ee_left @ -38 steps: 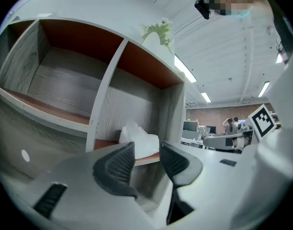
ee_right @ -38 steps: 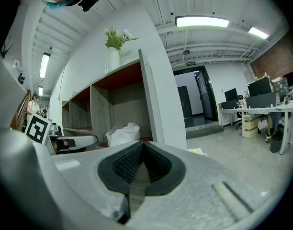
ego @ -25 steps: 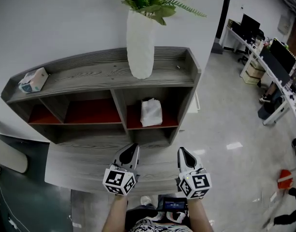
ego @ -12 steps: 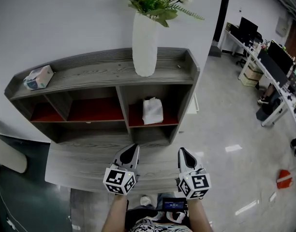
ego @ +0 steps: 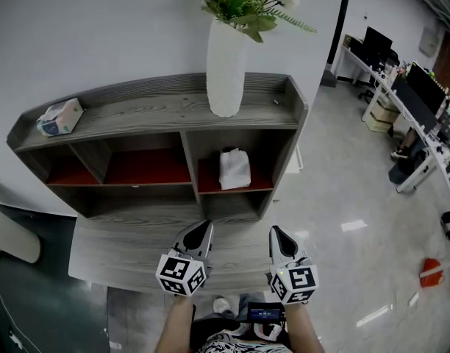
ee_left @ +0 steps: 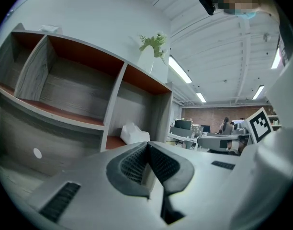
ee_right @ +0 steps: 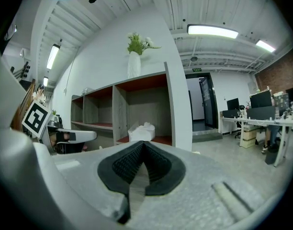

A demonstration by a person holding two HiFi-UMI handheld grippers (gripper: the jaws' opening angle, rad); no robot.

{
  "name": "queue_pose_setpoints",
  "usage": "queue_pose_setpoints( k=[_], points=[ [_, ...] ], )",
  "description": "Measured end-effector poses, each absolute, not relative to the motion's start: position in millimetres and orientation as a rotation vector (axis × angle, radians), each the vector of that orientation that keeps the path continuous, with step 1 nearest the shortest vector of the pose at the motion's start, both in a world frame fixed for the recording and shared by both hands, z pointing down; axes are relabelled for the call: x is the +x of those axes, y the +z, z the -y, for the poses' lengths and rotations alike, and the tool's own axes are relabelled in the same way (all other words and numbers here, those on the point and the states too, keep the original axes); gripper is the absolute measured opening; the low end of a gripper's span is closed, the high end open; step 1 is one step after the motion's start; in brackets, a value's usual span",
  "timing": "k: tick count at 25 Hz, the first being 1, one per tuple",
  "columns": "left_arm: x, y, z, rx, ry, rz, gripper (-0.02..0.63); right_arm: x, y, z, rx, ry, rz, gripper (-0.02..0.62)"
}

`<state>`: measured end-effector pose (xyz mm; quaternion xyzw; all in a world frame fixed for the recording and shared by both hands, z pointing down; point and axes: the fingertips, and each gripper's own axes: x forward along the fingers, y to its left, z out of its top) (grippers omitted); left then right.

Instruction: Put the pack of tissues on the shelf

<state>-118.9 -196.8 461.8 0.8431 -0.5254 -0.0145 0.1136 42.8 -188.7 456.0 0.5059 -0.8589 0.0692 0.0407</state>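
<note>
While inside the shelf (ego: 159, 112), tissue pack (ego: 234, 170).

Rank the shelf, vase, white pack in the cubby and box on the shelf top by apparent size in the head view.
1. shelf
2. vase
3. white pack and box: these look about alike, so I won't rank them.

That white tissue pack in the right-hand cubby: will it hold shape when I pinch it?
Probably soft and light: the tissue pack looks puffy and crumpled at its top, so jaws would likely squash it. It stands upright on the red shelf floor, so a push may topple it.
</note>
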Motion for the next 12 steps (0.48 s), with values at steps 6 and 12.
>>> queue_pose_setpoints(
  k=[6,12],
  points=[
    [-114.7,468.9,195.8,2.479,-0.003,1.526,0.006,40.9,460.0,187.2,1.541,0.214,2.626,0.005],
    [-114.9,469.6,195.8,2.478,0.024,1.545,0.006,45.7,460.5,186.0,1.55,0.219,2.624,0.005]
  ],
)
